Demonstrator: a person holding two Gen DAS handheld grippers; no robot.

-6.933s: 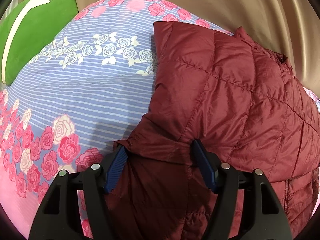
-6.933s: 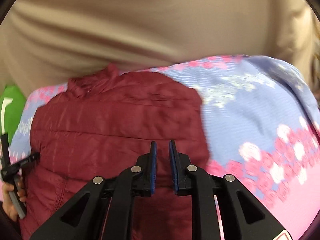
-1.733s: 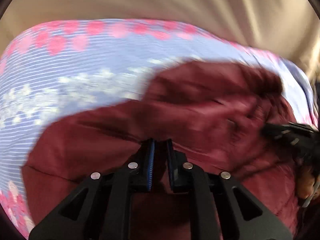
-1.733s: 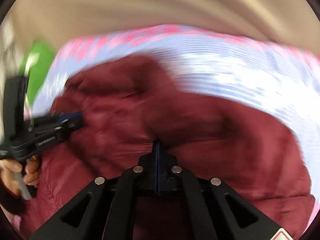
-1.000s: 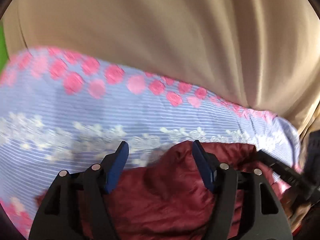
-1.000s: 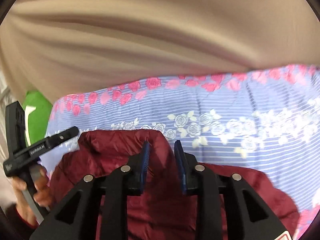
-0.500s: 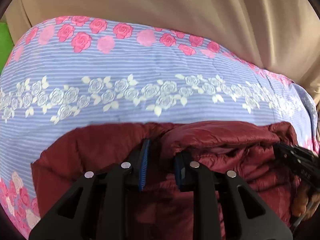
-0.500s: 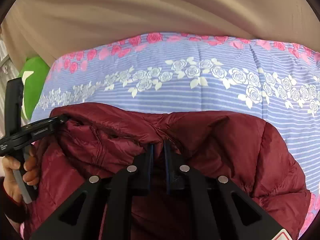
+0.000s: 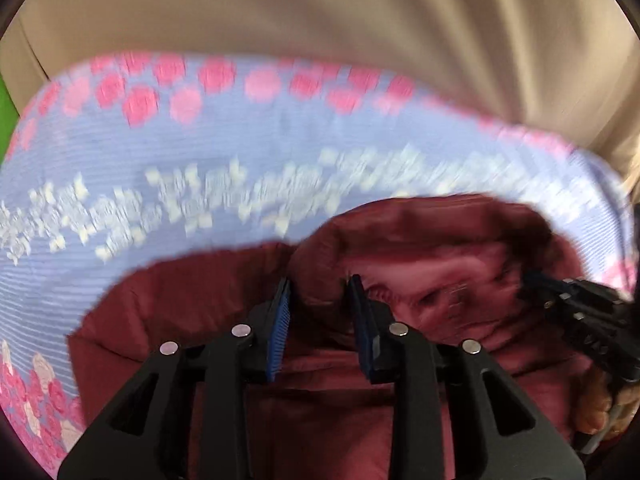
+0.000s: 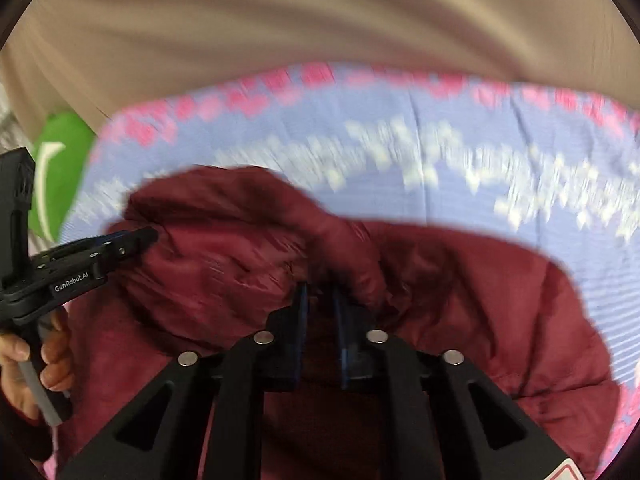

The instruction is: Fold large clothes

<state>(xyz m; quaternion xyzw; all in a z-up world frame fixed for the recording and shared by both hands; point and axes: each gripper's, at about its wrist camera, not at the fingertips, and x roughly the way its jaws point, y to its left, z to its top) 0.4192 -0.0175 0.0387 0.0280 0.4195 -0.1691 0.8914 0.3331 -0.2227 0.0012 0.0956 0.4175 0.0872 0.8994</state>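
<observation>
So both grippers are pinching the top edge of the maroon puffer jacket (image 10: 460, 300), which is lying bunched on the flowery bedsheet (image 9: 160, 168). The left gripper (image 9: 318, 304) is clamped on a fat roll of padding, jaws held a bit apart by it; the right gripper (image 10: 320, 304) is nearly pressed together on a thinner fold. My take: be carrying both hands at the same height and pace so the edge is landing straight, since slippery quilted stuff is prone to sliding out. Behind the bed a beige curtain (image 10: 320, 20) is hanging, and a green cushion (image 10: 60, 168) is peeking in on the left
</observation>
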